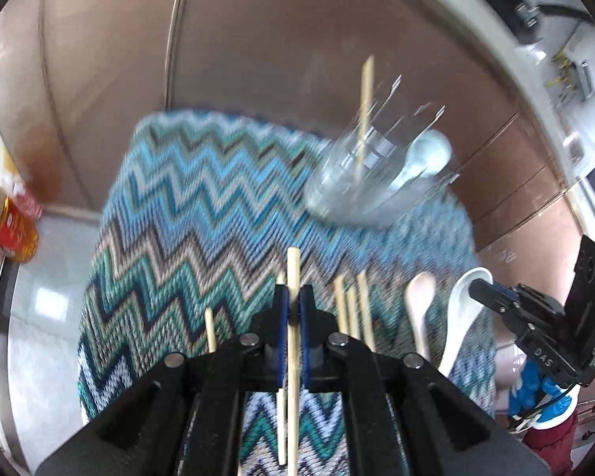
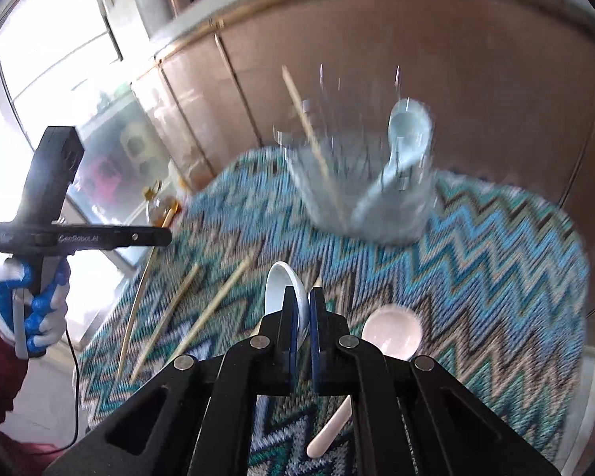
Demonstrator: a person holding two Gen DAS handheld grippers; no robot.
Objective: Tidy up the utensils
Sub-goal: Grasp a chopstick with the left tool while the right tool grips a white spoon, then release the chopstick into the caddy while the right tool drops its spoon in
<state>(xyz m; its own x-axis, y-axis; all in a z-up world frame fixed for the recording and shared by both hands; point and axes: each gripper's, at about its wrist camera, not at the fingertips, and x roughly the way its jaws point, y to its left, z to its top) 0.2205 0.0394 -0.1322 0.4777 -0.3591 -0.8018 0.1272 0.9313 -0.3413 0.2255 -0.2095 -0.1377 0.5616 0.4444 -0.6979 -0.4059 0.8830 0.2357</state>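
From the left wrist camera, a zigzag-patterned mat (image 1: pixel 202 214) in blues, teals and browns covers the work surface, with pale glossy countertop (image 1: pixel 47 309) showing along its left edge. Behind the mat runs a wall of brown cabinet panels (image 1: pixel 258 39) split by thin metal strips. A bottle with a red label (image 1: pixel 10 230) stands on the counter at far left. The left gripper (image 1: pixel 293 301) is clenched on a chopstick (image 1: pixel 293 341), which points forward between the blue pads. More loose chopsticks (image 1: pixel 353 309) lie on the mat just right of it, then a pink spoon (image 1: pixel 420 305) and a white spoon (image 1: pixel 462 309). Toward the back right stands a clear glass (image 1: pixel 369 182), blurred, holding one chopstick and a light blue spoon (image 1: pixel 424 158).

From the right wrist camera, the same mat (image 2: pixel 476 246) spreads under the glass (image 2: pixel 361 190), which sits near the far edge before the brown cabinets (image 2: pixel 476 79). A bright window (image 2: pixel 51 39) fills the upper left. The right gripper (image 2: pixel 303 309) is closed on the bowl of the white spoon (image 2: pixel 281 289). The pink spoon (image 2: pixel 392 333) lies on the mat just to its right; chopsticks (image 2: pixel 214 309) lie scattered to the left. The left gripper (image 2: pixel 99 236) hangs at far left, held in a blue and white glove (image 2: pixel 31 309)
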